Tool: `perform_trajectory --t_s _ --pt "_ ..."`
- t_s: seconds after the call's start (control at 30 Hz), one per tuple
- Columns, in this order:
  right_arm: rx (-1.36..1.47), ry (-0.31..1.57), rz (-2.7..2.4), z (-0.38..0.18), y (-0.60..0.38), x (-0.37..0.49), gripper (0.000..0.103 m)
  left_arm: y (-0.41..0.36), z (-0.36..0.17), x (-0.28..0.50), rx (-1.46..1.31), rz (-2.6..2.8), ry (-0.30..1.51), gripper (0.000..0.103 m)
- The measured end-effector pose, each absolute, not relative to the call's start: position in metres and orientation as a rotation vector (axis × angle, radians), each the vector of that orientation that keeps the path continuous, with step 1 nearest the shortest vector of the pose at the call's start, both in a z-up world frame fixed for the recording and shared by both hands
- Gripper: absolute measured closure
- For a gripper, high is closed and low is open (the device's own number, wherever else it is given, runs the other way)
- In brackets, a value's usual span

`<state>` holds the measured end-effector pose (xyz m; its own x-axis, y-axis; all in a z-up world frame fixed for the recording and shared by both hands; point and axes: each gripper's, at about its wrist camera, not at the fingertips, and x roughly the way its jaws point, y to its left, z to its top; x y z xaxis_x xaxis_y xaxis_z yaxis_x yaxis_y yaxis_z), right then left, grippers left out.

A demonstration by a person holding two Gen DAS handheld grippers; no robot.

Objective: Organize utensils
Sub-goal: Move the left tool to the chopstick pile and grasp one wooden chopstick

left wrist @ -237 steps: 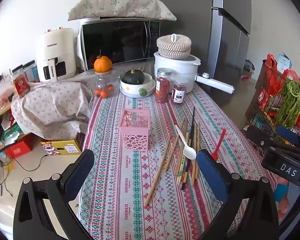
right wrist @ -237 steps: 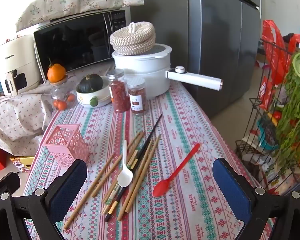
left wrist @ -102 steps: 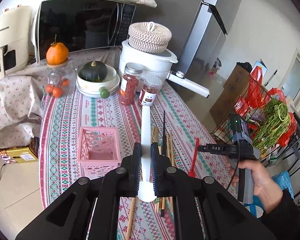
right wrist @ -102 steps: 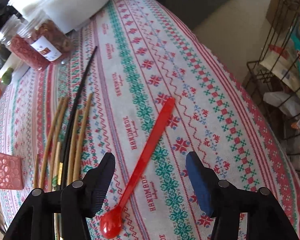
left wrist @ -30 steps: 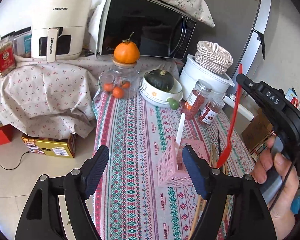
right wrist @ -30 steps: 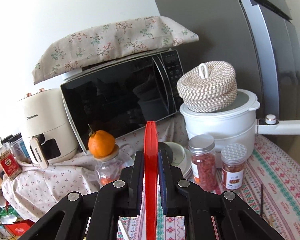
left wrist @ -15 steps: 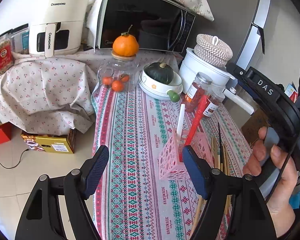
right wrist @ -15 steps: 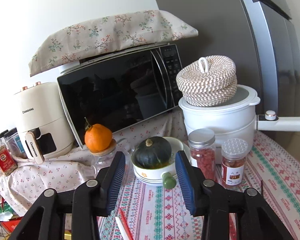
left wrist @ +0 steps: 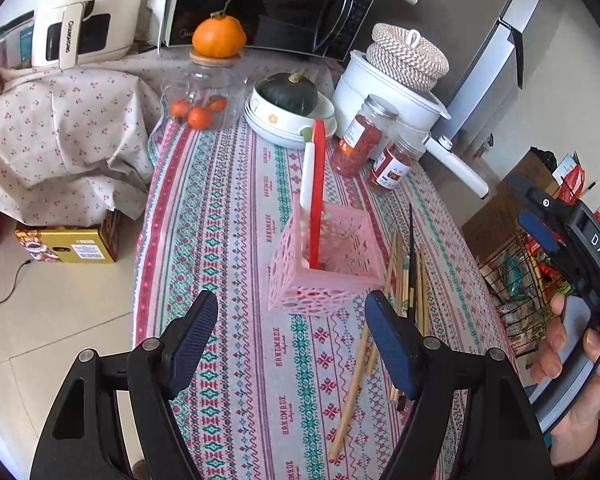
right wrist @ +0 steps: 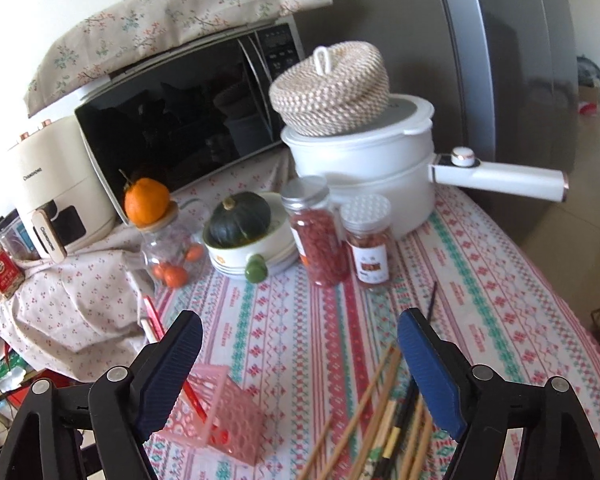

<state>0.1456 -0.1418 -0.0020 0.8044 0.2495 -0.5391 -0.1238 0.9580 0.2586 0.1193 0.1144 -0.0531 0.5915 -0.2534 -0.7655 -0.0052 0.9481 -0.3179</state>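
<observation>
A pink perforated basket (left wrist: pixel 327 272) (right wrist: pixel 224 420) stands on the patterned tablecloth (left wrist: pixel 228 240). Inside it a red spoon (left wrist: pixel 317 196) (right wrist: pixel 156 320) and a white spoon (left wrist: pixel 307 176) lean upright, handles up. Several wooden and dark chopsticks (left wrist: pixel 404 280) (right wrist: pixel 384 428) lie loose on the cloth to the basket's right. My left gripper (left wrist: pixel 292 344) hangs open just in front of the basket, holding nothing. My right gripper (right wrist: pixel 300 372) is open and empty above the basket and chopsticks; in the left wrist view it appears at the far right, held by a hand (left wrist: pixel 576 368).
At the back stand two spice jars (right wrist: pixel 340 236), a white pot with a long handle (right wrist: pixel 364 172), a bowl with a green squash (right wrist: pixel 244 232), a glass jar under an orange (right wrist: pixel 160 240), a microwave (right wrist: pixel 180 120) and an air fryer (right wrist: pixel 52 184). A wire rack (left wrist: pixel 512 272) is right of the table.
The right gripper has let go of the red spoon, which now stands in the pink basket beside the white one, and has drawn back to the right and downward. The left gripper stayed open.
</observation>
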Motion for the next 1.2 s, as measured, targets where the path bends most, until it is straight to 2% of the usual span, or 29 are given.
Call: perform_trajectory --t_s 0.4,0.57,0.6,0.67,0.73,0.83,0.93,1.2 --pt "0.207 0.993 0.099 -0.068 -0.197 0.151 0.015 0.063 -0.090 0.118 -0.227 -0.237 1.120 0.025" --pt "0.217 1.076 0.080 -0.086 -0.214 0.151 0.015 0.040 -0.108 0.125 -0.207 -0.268 1.180 0.025" --pt "0.219 1.084 0.081 -0.088 -0.217 0.151 0.015 0.035 -0.110 0.127 -0.210 -0.280 1.183 0.029" --pt "0.220 1.091 0.083 -0.089 -0.222 0.150 0.015 0.023 -0.113 0.131 -0.197 -0.308 1.184 0.044" --pt "0.215 1.094 0.086 -0.089 -0.225 0.150 0.015 0.011 -0.119 0.136 -0.173 -0.322 1.182 0.064" --pt "0.207 1.101 0.091 -0.090 -0.229 0.150 0.015 -0.003 -0.128 0.144 -0.153 -0.320 1.179 0.078" --pt "0.206 1.110 0.094 -0.092 -0.234 0.149 0.015 -0.014 -0.133 0.151 -0.130 -0.314 1.169 0.083" --pt "0.209 1.120 0.081 -0.096 -0.251 0.149 0.015 -0.028 -0.148 0.173 -0.078 -0.228 1.183 0.088"
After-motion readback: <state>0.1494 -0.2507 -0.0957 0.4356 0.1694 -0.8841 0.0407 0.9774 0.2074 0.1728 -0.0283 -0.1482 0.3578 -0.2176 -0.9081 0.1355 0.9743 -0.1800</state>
